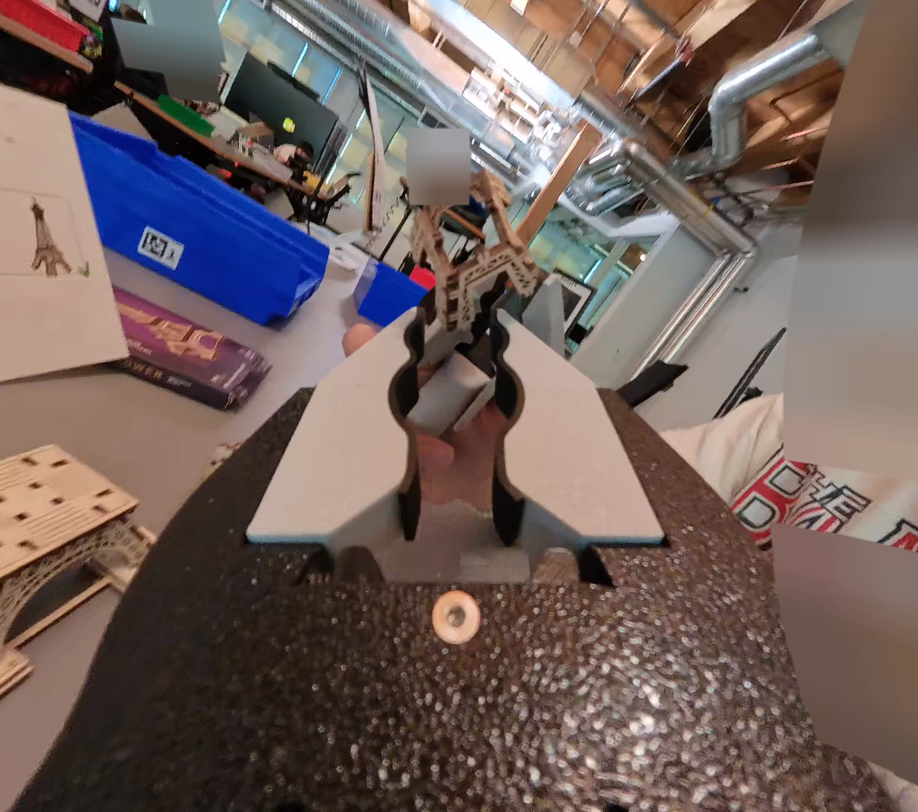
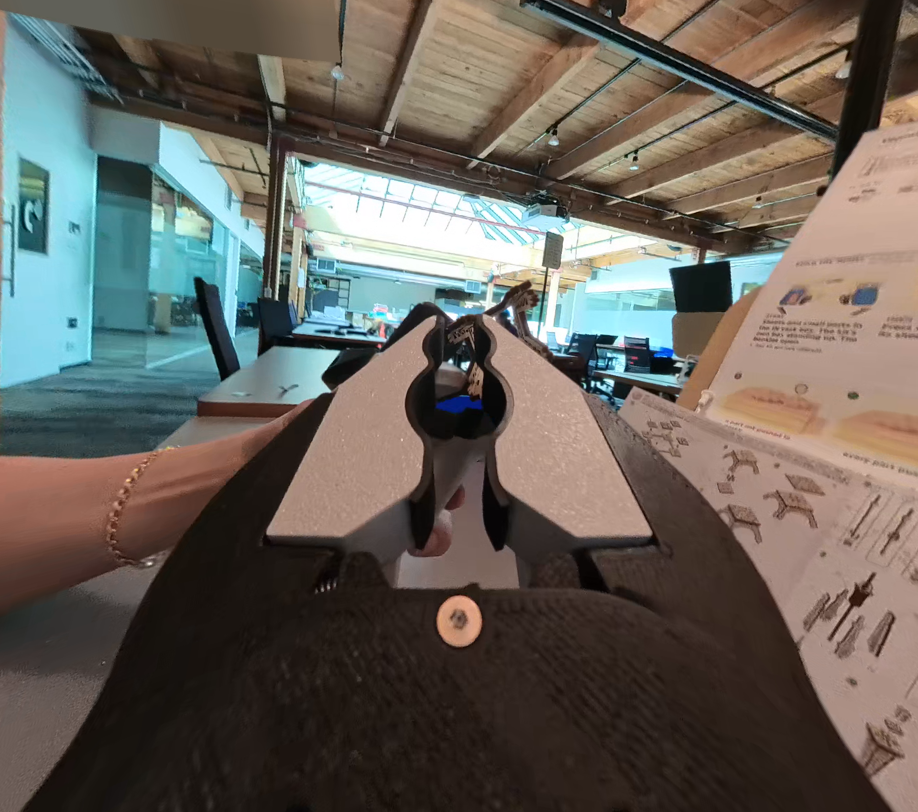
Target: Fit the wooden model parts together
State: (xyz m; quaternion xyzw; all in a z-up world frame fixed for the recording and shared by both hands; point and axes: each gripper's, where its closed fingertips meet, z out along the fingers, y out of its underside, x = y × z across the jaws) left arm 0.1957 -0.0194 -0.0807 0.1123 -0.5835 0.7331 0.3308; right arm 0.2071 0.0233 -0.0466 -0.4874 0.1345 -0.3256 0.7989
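Between the tips of your left gripper [image 1: 459,318], held up off the grey table [image 1: 149,420], sits the pale laser-cut wooden lattice section [image 1: 474,276] with its four splayed legs; the two grey fingers are pinching one leg at its lower end. Your right gripper [image 2: 462,331] meets it from the other side, its fingers closed on a thin strip of the same lattice piece [image 2: 472,356], so both tools hold one part in the air. In the left wrist view the grey body of the right gripper [image 1: 449,395] shows through the gap just behind the left fingers.

On the table to your left stands the larger pale wooden arched base section [image 1: 54,525], well apart from the held part. Farther back lie a purple cardboard kit box [image 1: 193,356], a long blue plastic bin [image 1: 198,226] and a white sheet with a tower drawing [image 1: 44,236]. To your right, printed white instruction sheets [image 2: 775,480] stand propped.
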